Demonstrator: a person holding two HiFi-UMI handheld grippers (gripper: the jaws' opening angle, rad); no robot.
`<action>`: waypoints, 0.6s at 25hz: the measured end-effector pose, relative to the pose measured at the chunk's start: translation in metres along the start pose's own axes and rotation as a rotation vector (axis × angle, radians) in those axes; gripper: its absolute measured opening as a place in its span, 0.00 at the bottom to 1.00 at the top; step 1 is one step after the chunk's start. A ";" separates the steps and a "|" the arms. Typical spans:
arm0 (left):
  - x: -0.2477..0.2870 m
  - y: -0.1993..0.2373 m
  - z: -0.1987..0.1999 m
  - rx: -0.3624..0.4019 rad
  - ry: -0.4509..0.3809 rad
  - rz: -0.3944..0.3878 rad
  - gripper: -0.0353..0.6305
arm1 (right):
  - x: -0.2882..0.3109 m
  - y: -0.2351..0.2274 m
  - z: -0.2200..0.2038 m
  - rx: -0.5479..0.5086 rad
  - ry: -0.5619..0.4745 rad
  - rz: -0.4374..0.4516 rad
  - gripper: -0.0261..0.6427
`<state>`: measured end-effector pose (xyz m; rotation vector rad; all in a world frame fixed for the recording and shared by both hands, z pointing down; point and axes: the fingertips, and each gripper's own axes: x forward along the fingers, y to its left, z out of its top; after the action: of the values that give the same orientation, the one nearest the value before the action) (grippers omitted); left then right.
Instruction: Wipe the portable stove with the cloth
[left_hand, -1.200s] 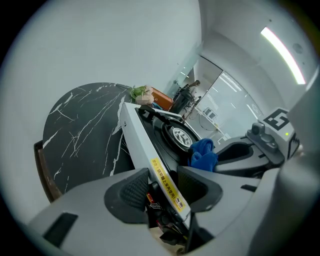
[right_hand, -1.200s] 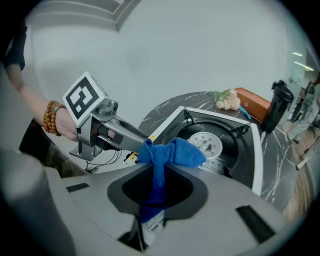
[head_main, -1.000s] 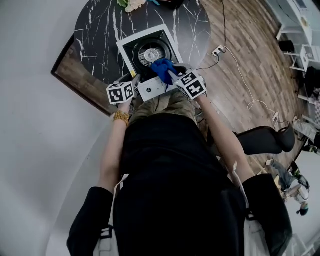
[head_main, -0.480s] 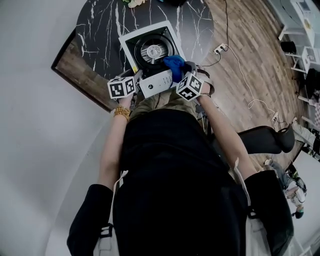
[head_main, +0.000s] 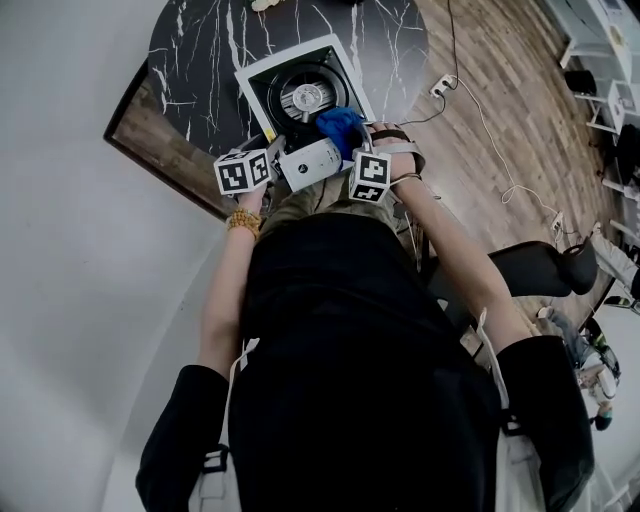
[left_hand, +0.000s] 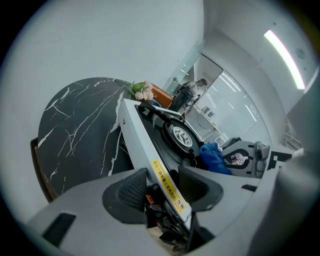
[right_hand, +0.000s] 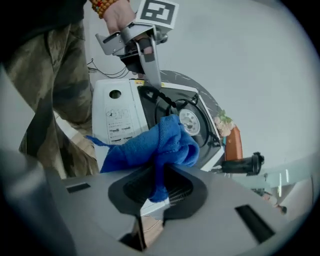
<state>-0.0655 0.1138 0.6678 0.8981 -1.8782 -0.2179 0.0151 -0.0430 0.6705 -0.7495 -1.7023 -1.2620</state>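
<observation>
**Item 1: portable stove** (head_main: 255, 75). White rectangular case with a black burner well and a round burner, facing up.
- Place: on the black marbled worktop (head_main: 200, 60), at the edge nearest the person.
- Long axis: runs away from the person. The control-panel end points toward them and the burner end toward the middle of the worktop. Whether the panel end overhangs the edge cannot be told.
- Handling (judged): a stiff, thin metal shell, fairly light and smooth underneath, so it is likely to slide under a wiping push. It is best held by a plain side wall, not by the pan supports or the knob.

**Item 2: cloth** (right_hand: 155, 145). Blue, soft, limp and light.
- Place: bunched on the stove's near right part, just beside the burner well, with one tail trailing over the white panel.
- Handling (judged): it conforms to corners but may snag on the pan supports. A gathered fold gives the surest hold.

**Item 3: left gripper** (left_hand: 162, 187). The fingers stand moderately apart, astride the stove's left side wall with its yellow label, and hold it as a brace.

**Item 4: right gripper** (right_hand: 160, 187). The fingers are narrow and closing, with a fold of the cloth pinched between the pads. It points steeply down at the stove.
</observation>
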 end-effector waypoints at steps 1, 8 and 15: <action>0.000 0.001 -0.001 -0.007 0.004 -0.002 0.35 | 0.000 0.003 0.008 -0.040 -0.014 0.008 0.10; 0.005 0.000 0.002 -0.026 0.007 -0.021 0.36 | -0.003 0.031 0.107 -0.076 -0.211 0.134 0.09; 0.003 0.002 -0.002 -0.042 0.017 -0.033 0.36 | -0.022 0.027 0.117 0.162 -0.373 0.219 0.09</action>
<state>-0.0661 0.1138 0.6721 0.9002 -1.8378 -0.2678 0.0142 0.0769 0.6496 -1.0902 -1.9285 -0.8594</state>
